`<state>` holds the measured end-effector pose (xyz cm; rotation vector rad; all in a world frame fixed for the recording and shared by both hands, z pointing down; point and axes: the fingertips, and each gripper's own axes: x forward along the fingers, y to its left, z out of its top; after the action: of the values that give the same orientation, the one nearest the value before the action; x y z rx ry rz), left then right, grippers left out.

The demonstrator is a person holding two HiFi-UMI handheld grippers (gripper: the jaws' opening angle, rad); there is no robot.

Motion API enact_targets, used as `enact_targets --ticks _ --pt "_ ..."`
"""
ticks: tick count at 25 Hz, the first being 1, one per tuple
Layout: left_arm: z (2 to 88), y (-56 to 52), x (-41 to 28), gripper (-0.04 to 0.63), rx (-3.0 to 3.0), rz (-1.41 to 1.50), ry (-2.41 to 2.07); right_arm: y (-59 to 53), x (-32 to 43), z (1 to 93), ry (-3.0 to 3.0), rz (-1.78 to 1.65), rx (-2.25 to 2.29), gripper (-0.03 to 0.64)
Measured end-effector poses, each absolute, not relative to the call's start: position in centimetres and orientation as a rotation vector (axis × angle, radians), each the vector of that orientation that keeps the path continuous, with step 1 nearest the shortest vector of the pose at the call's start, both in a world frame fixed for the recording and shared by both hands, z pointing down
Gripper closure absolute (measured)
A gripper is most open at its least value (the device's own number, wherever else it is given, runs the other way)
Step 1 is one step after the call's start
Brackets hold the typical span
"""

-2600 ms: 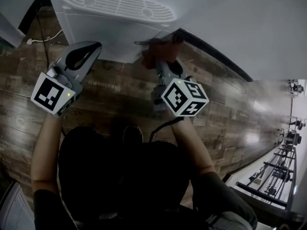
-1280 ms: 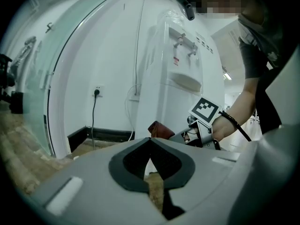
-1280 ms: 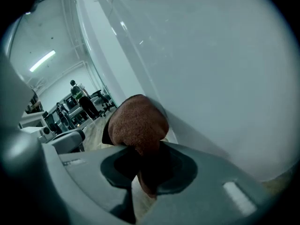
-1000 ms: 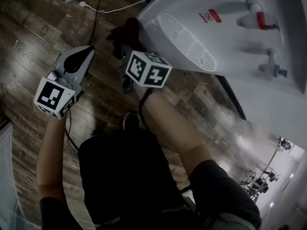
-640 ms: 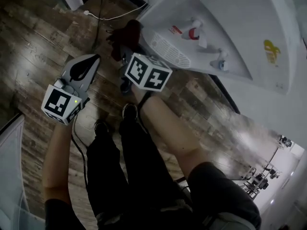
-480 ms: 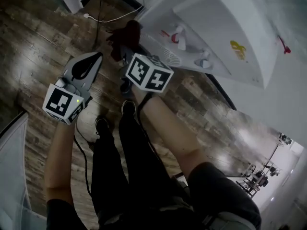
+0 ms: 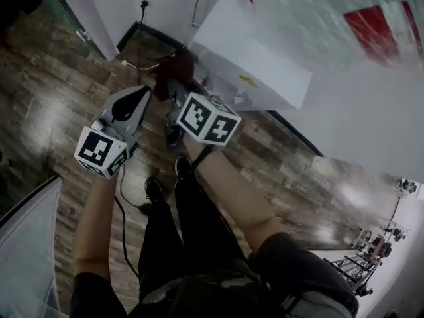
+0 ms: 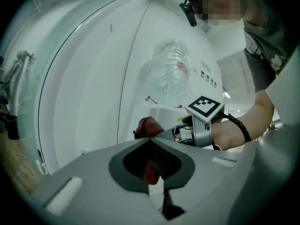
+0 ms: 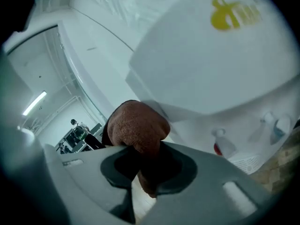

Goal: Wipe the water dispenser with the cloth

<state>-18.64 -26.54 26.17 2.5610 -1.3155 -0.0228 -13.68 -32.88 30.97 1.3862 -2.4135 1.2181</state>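
Observation:
The white water dispenser (image 7: 255, 68) stands ahead, its water bottle (image 7: 344, 12) on top. In the right gripper view its front panel bears a yellow logo (image 9: 232, 14), with a red tap (image 9: 220, 143) and a blue tap (image 9: 281, 123) below. My right gripper (image 7: 173, 85) is shut on a reddish-brown cloth (image 7: 173, 66), held bunched at the dispenser's left front edge. The cloth (image 9: 138, 124) bulges out of the right gripper (image 9: 145, 150). My left gripper (image 7: 141, 93) hangs just left of it, shut and holding nothing. The left gripper (image 8: 151, 139) faces the cloth (image 8: 146, 126) and bottle (image 8: 168, 74).
A wall socket (image 7: 143, 5) with a cable (image 7: 136, 63) running onto the wooden floor (image 7: 59, 91) sits behind the dispenser at the left. A glass panel (image 7: 23, 250) stands at the lower left. The person's legs and shoes (image 7: 182, 167) are below the grippers.
The view has lifted from the dispenser's base and drip tray to its upper front and bottle. Both grippers have risen, the right one carrying the cloth up the left edge.

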Motion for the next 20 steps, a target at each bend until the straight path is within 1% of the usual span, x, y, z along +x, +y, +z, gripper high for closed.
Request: enact_targets --ticks 5,8,11,13,16,20 --pt "20.9 -26.2 -18.7 0.578 2.605 -0.065 -1.312 -33.4 -13.3 24.2 -2.483 1.166 1.448 0.554" --pt "18.4 -24.9 -18.7 0.578 2.609 -0.094 -1.312 -32.8 -13.0 21.4 -2.531 1.068 1.476 0.554" --pt "16.3 -22.7 -18.8 0.578 2.588 -0.142 -1.301 -29.9 -13.0 20.3 -2.537 0.971 1.45 0.554" --pt "15.2 -21.1 -18.7 0.578 2.587 -0.157 -1.279 -27.0 -12.6 19.7 -2.529 0.982 1.437 0.554" --pt "13.7 -18.7 -18.3 0.578 2.661 -0.081 -1.243 -22.9 -11.1 18.3 -2.529 1.008 1.444 0.554" --pt "12.7 -15.6 -17.3 0.578 2.745 0.015 -1.222 -19.4 -8.6 16.5 -2.572 0.892 1.435 0.554"
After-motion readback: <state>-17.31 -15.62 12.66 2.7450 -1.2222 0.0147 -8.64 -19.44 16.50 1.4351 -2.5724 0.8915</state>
